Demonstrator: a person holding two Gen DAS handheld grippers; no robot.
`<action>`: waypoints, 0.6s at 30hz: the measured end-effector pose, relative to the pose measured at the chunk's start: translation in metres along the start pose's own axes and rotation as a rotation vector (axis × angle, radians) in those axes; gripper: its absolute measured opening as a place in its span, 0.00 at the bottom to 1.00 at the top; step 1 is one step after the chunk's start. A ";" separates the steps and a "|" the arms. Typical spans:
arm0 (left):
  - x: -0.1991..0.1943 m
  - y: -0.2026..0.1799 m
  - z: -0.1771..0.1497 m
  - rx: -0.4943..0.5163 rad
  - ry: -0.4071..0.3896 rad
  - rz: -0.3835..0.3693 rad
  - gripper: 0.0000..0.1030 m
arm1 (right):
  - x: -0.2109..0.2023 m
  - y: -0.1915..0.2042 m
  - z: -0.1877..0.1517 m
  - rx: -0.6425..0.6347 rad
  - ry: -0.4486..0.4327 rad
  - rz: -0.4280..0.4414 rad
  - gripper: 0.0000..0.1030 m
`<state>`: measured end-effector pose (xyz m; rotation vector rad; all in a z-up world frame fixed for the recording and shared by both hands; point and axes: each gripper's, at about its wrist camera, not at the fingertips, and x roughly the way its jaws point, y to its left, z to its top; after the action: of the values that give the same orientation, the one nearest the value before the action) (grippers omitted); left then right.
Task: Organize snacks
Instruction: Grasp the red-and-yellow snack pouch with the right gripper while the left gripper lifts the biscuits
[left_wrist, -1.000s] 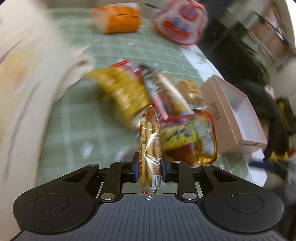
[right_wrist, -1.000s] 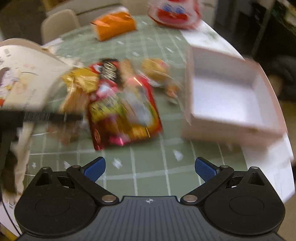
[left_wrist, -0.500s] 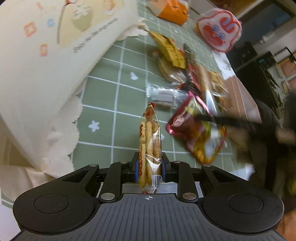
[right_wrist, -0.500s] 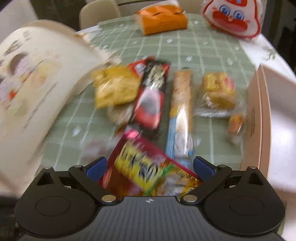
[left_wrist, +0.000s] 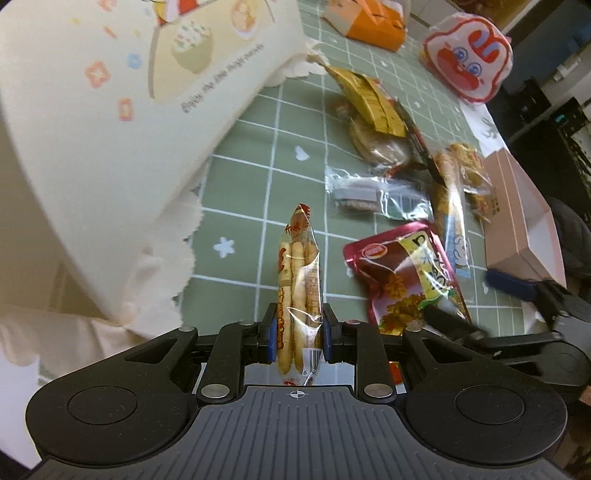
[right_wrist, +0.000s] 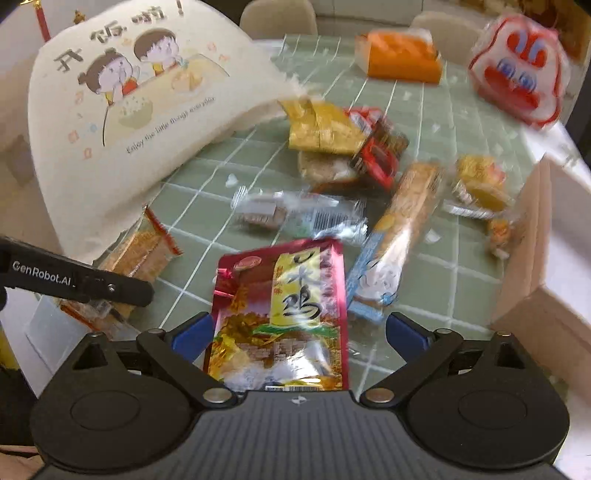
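My left gripper (left_wrist: 297, 332) is shut on a clear pack of breadsticks (left_wrist: 298, 273), held upright above the green checked tablecloth (left_wrist: 258, 177). A cream paper bag (left_wrist: 129, 110) with cartoon print lies open just to its left. In the right wrist view my right gripper (right_wrist: 299, 332) stands open, its blue pads either side of a red foil pouch (right_wrist: 284, 306) lying flat on the cloth, not pressing on it. The left gripper's black finger (right_wrist: 74, 280) and the breadstick pack (right_wrist: 140, 251) show at the left by the bag (right_wrist: 129, 110).
Loose snacks lie beyond: a yellow packet (right_wrist: 321, 125), a clear wafer pack (right_wrist: 295, 214), a long blue-and-white pack (right_wrist: 399, 236). A pink open box (right_wrist: 554, 258) stands at the right. An orange box (right_wrist: 399, 55) and a rabbit-face bag (right_wrist: 517, 85) sit at the back.
The left gripper, still holding the breadsticks, swung from over the snack pile to beside the paper bag. The right gripper came down over the red pouch, which now lies between its open fingers.
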<state>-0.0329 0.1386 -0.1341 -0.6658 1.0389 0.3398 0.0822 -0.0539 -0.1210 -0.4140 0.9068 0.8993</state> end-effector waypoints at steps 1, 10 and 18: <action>-0.003 0.001 -0.001 -0.004 -0.005 0.002 0.26 | -0.007 0.000 -0.001 -0.006 -0.044 -0.030 0.97; -0.007 0.009 -0.008 -0.051 -0.007 0.001 0.26 | 0.009 0.005 0.004 -0.043 -0.067 0.103 0.97; -0.007 0.014 -0.018 -0.085 0.007 -0.008 0.26 | 0.019 0.007 -0.009 -0.067 -0.073 0.025 0.99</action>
<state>-0.0568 0.1376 -0.1390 -0.7479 1.0322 0.3769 0.0773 -0.0462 -0.1415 -0.4251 0.8183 0.9639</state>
